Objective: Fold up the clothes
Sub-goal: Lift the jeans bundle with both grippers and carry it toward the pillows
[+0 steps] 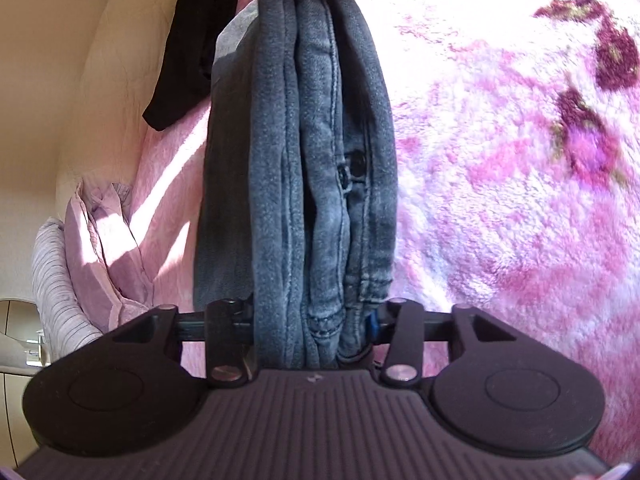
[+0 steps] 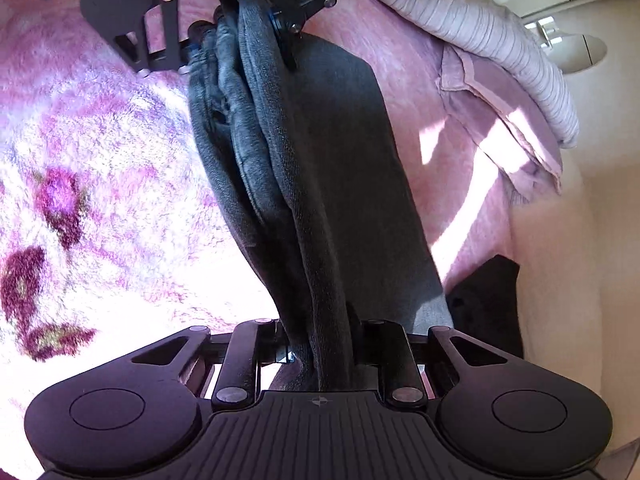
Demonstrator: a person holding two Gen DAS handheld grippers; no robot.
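A pair of grey jeans (image 1: 312, 140), bunched into a thick roll, hangs stretched between my two grippers above the bed. In the left wrist view my left gripper (image 1: 312, 320) is shut on one end of the roll, and the cloth hides its fingertips. The jeans run away to the top edge of that view, where the other end is cut off. In the right wrist view my right gripper (image 2: 320, 344) is shut on the jeans (image 2: 304, 180). They rise to my left gripper (image 2: 244, 36) at the top, clamped on the far end.
A fluffy pink floral blanket (image 1: 500, 160) covers the bed below. A black garment (image 2: 488, 304), a lilac shirt (image 2: 500, 112) and a striped cloth (image 2: 480, 40) lie along the bed's edge by a cream wall (image 1: 48, 80).
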